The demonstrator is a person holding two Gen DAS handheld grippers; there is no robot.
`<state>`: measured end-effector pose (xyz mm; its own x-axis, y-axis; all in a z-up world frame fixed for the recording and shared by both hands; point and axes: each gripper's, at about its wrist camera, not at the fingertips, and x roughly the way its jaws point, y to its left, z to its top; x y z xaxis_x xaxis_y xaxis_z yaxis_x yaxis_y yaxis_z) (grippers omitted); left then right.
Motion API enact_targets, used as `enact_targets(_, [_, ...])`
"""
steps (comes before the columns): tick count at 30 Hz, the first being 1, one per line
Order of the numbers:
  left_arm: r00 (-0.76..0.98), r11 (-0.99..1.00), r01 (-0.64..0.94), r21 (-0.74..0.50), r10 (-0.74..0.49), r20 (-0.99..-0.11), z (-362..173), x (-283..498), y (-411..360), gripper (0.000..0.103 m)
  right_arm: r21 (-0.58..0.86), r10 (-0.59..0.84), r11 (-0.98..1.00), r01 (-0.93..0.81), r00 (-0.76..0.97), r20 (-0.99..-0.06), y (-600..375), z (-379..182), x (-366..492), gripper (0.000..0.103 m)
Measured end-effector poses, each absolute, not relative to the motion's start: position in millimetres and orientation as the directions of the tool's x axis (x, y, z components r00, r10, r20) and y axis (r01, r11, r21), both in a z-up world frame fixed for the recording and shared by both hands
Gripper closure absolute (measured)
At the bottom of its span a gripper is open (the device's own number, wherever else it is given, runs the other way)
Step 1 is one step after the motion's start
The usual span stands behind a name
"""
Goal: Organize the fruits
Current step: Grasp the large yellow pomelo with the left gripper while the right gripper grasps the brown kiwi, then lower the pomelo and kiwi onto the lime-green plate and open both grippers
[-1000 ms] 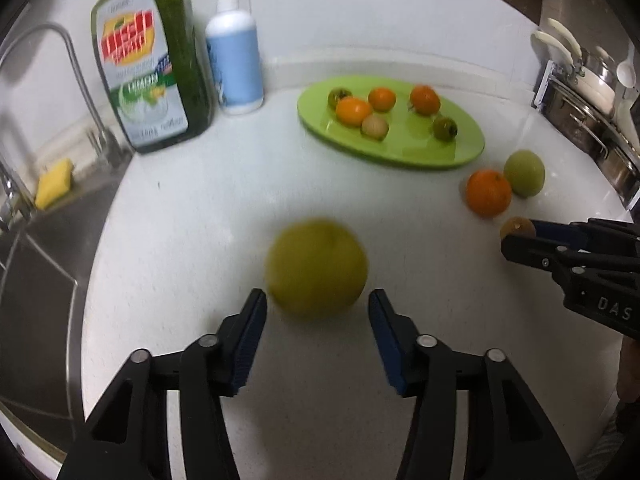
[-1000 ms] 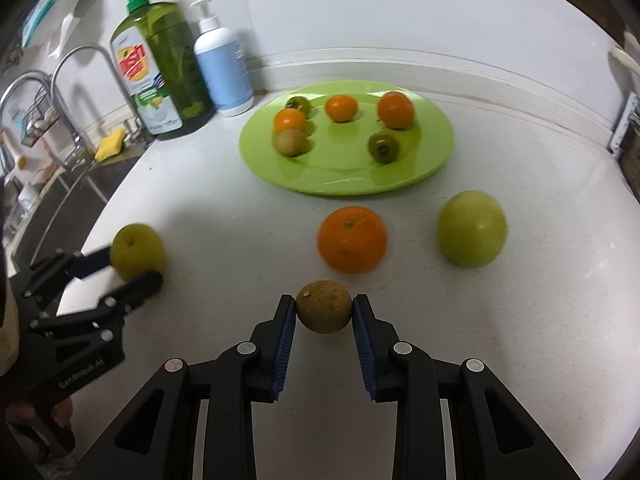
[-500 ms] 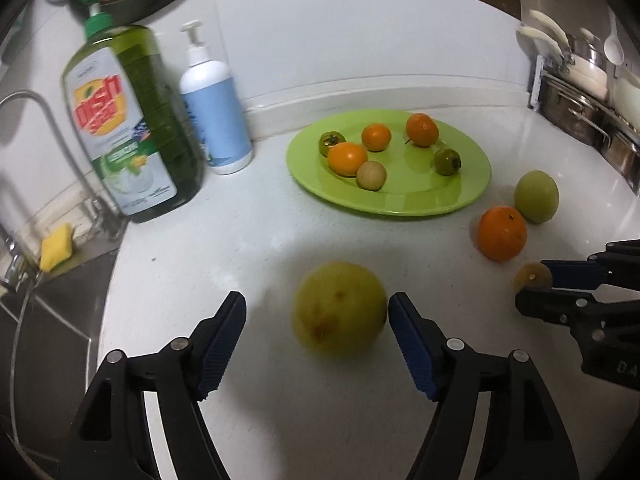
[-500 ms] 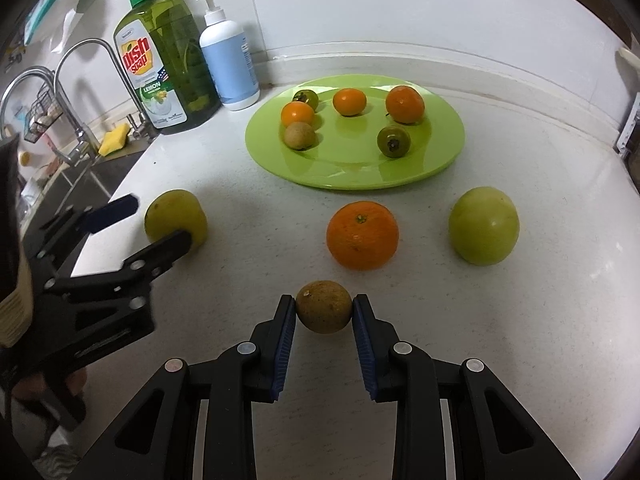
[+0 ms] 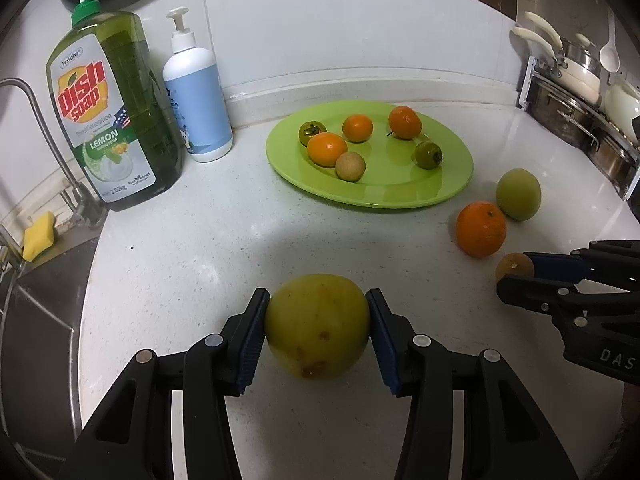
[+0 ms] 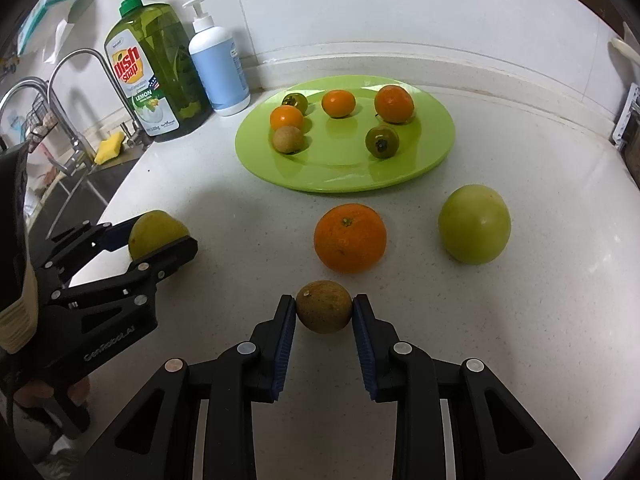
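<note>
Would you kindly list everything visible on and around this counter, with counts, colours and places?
Plate: one, lime green, back centre of the counter.
Small fruits on the plate: six; three orange, two dark green, one tan.
Large orange: one, on the counter in front of the plate.
Green apple: one, right of the large orange.
Dish soap bottle: one, green, back left.
Pump bottle: one, white and blue, beside the dish soap.
Sponge: one, yellow, by the sink.
Pots: metal, far right; count unclear.
Left tool: black with blue pads, shut on a yellow-green fruit.
Right tool: same kind, shut on a small brown fruit.
</note>
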<state>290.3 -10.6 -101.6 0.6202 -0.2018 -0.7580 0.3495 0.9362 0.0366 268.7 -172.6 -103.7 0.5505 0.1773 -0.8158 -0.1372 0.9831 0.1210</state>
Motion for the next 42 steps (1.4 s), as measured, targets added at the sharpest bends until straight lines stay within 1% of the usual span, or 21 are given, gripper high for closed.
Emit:
enact_targets(10, [0.631, 0.938, 0.347, 0.015, -0.221, -0.744, -79.5, 283.9, -10.5, 0.055, 0.131, 0.187, 0.982, -0.138, 0.577, -0.795, -176.9, -92.1, 264.1, 0.072])
enact_targets(24, [0.674, 0.919, 0.394, 0.005, -0.286, -0.681, -33.6, 291.4, -32.7, 0.055, 0.139, 0.198, 0.980, -0.143, 0.653, -0.731, -196.0, -52.2, 271.5, 0.072])
enact_targets(32, [0.667, 0.901, 0.435, 0.003, -0.320, -0.673, -19.8, 315.7, -53.6, 0.055, 0.128, 0.211, 0.977, -0.172, 0.660, -0.721, -208.0, -37.8, 303.4, 0.072])
enact_targets(42, [0.632, 0.889, 0.458, -0.025, -0.345, -0.693, -14.9, 363.7, -77.9, 0.055, 0.105, 0.218, 0.973, -0.208, 0.650, -0.728, -222.8, -29.8, 354.1, 0.072])
